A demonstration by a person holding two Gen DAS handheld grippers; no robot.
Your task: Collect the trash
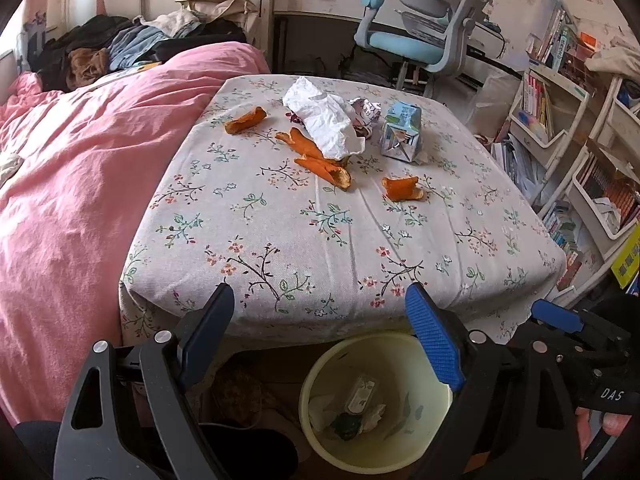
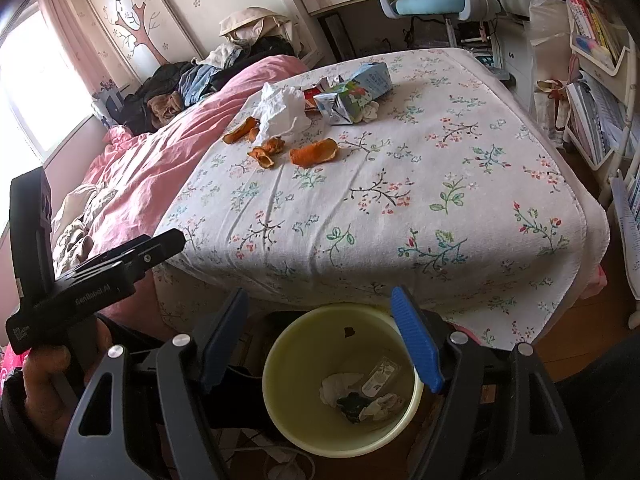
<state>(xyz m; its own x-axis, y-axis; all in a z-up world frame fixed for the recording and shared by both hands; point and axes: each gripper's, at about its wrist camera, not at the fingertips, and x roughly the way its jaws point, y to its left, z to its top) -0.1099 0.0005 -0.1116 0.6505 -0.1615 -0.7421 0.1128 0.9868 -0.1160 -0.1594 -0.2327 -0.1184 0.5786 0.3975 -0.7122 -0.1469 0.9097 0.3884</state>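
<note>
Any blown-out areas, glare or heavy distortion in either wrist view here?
Right wrist: the window at far left is blown out white; the tablecloth is bright but its pattern stays readable. Left wrist: even light, no glare. Both: strong fisheye bending, dark corners, trash bin dimmer.

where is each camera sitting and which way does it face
Left wrist: on the left gripper, open, low over the bin, facing across the table to the orange peels; the right gripper shows at right.
Right wrist: on the right gripper, open, over the same bin; the left gripper and hand show at left.
Shared: bin, table, peels, carton.
</note>
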